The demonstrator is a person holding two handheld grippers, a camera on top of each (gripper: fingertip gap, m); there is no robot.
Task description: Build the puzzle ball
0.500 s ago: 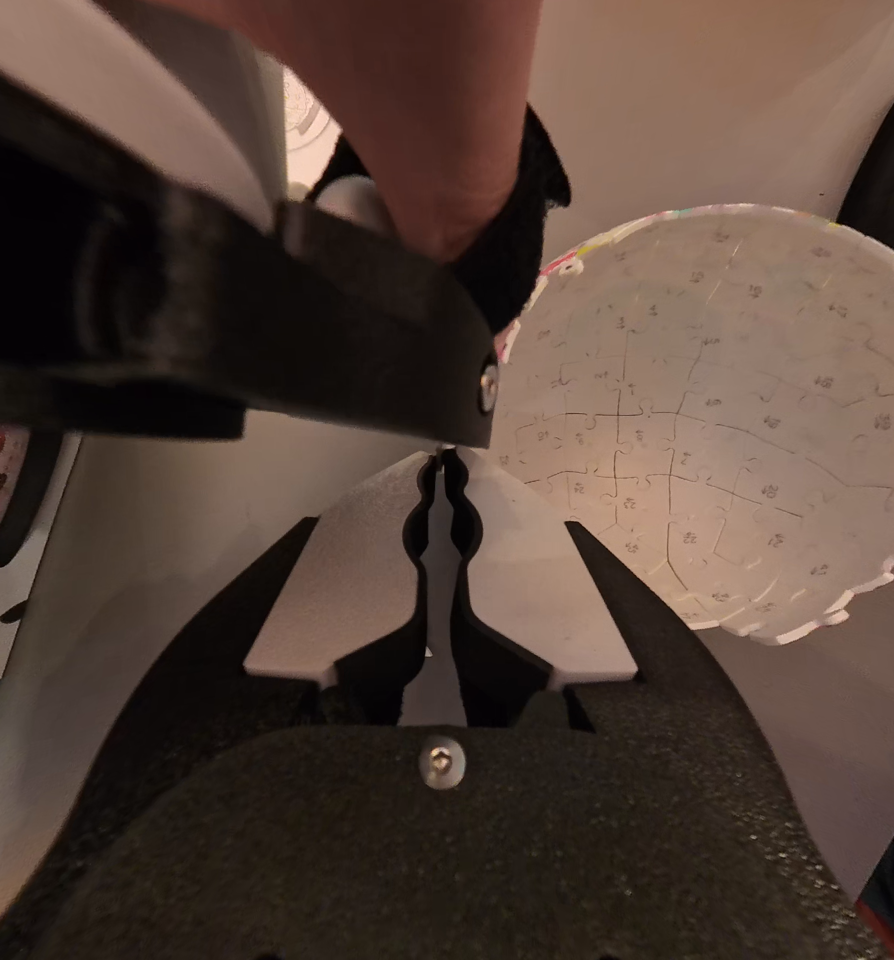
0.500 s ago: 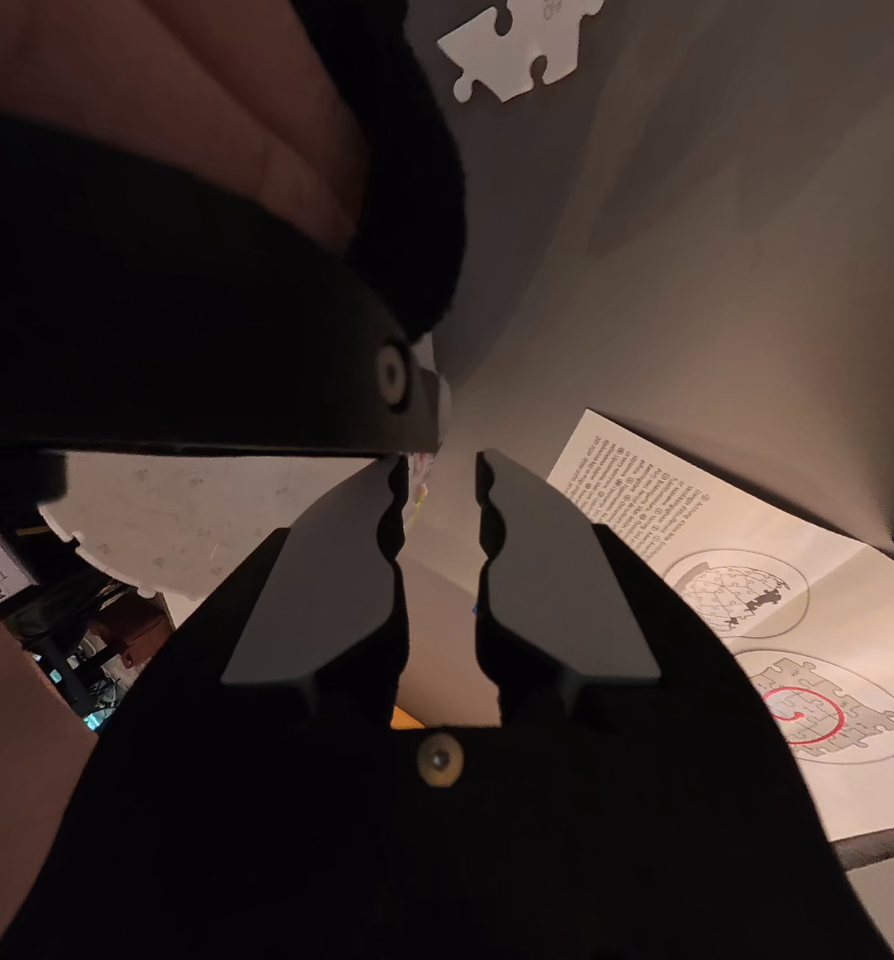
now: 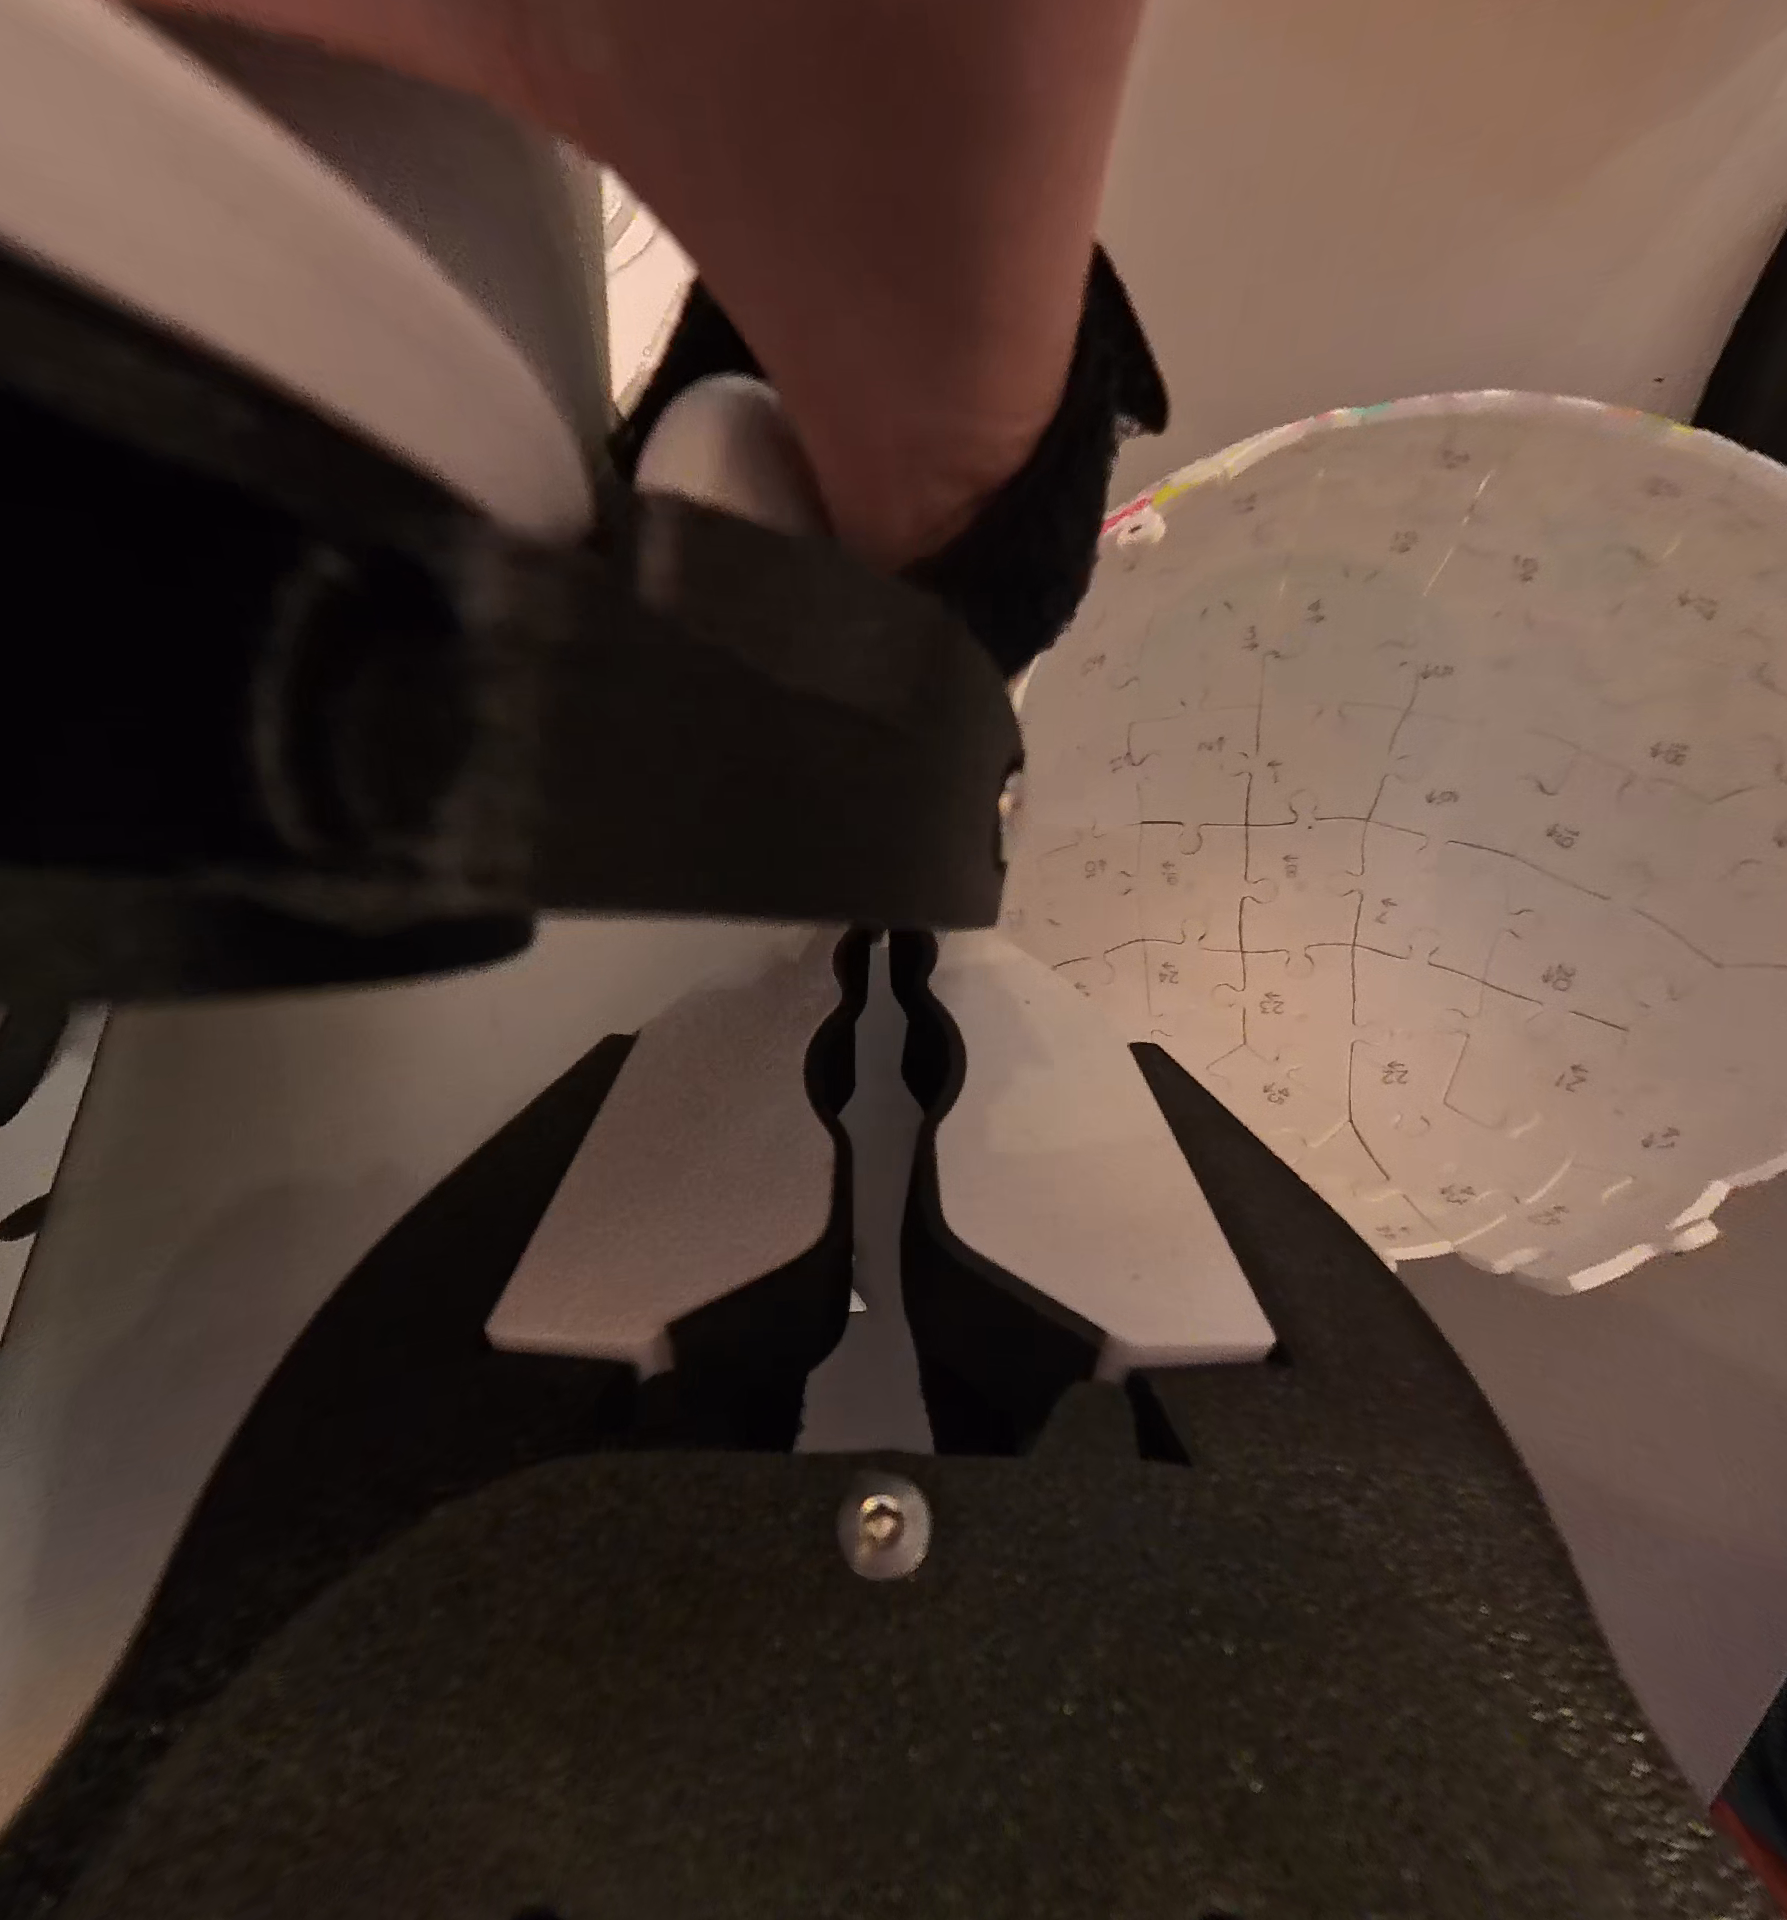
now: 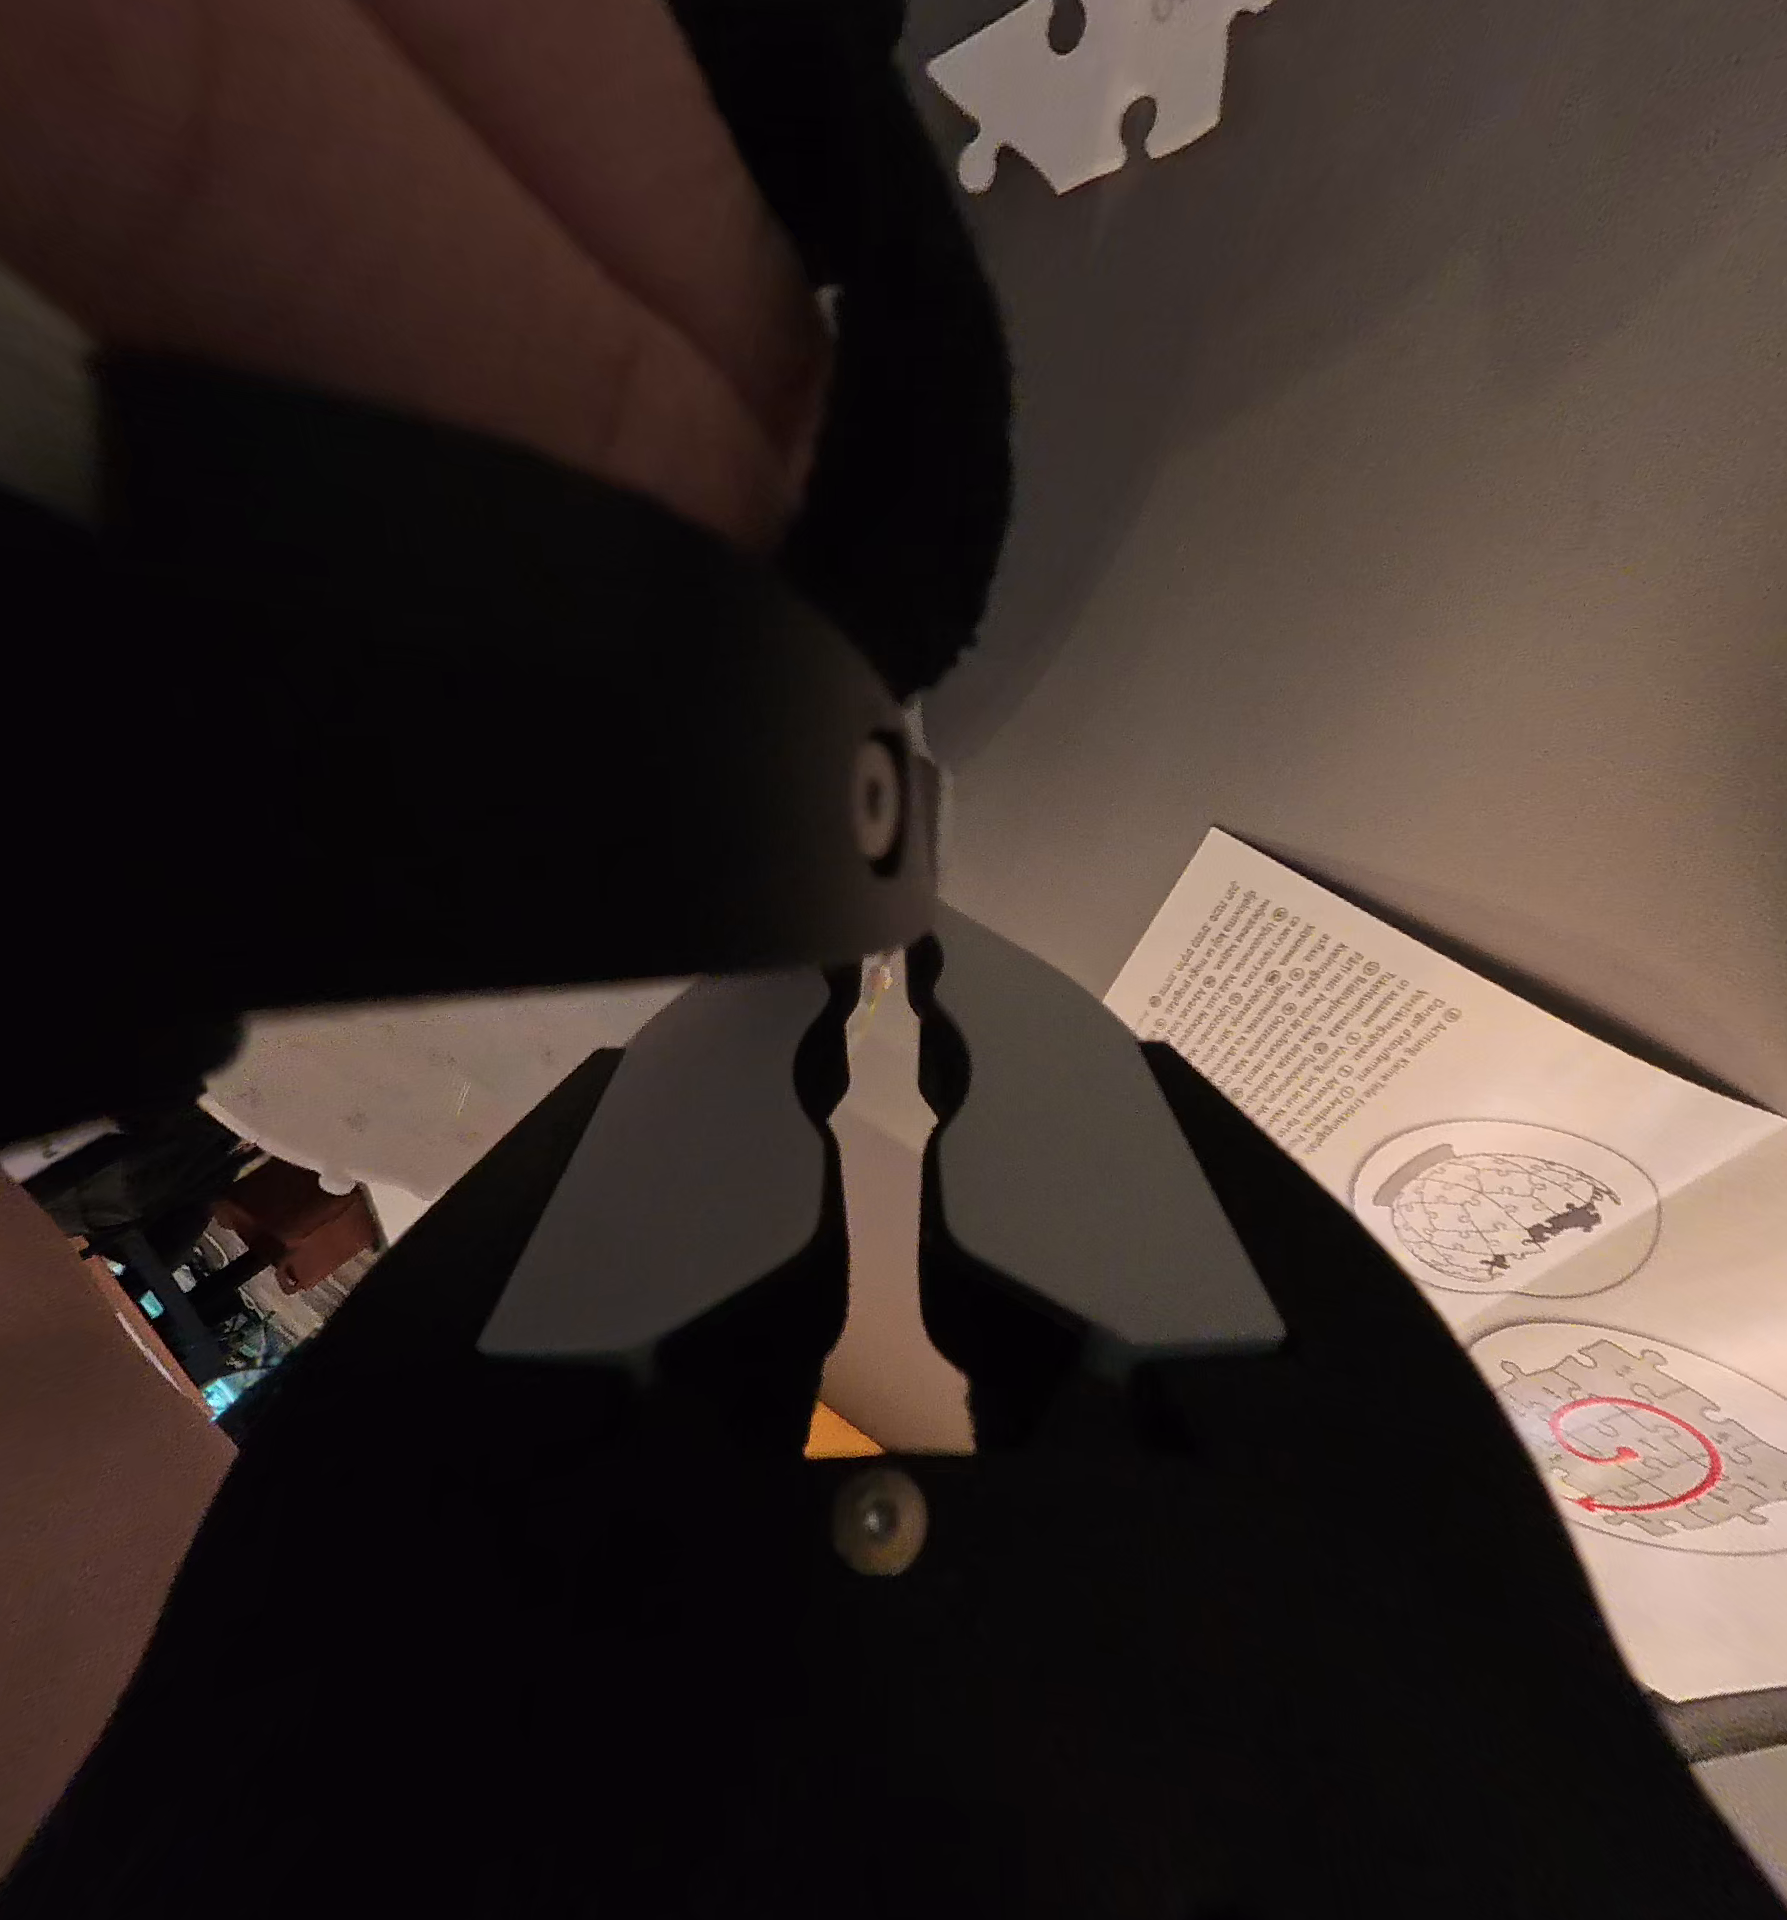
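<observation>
Indoor work table [image 4: 1491, 520], dim warm light, grey top, printed leaflet [image 4: 1491, 1195] spread flat, cluttered room with shelves or gear [image 4: 214, 1278] behind, likely lab or workshop

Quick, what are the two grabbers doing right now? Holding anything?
Left gripper: nearly shut; whether it pinches anything cannot be told, its tips hidden behind the other gripper.
Right gripper: narrow gap between its fingers; holding anything cannot be told.

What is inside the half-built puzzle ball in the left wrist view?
The puzzle ball is an open shell: only its bare, numbered inner surface shows, nothing lying within. The right gripper covers its left edge.
</observation>
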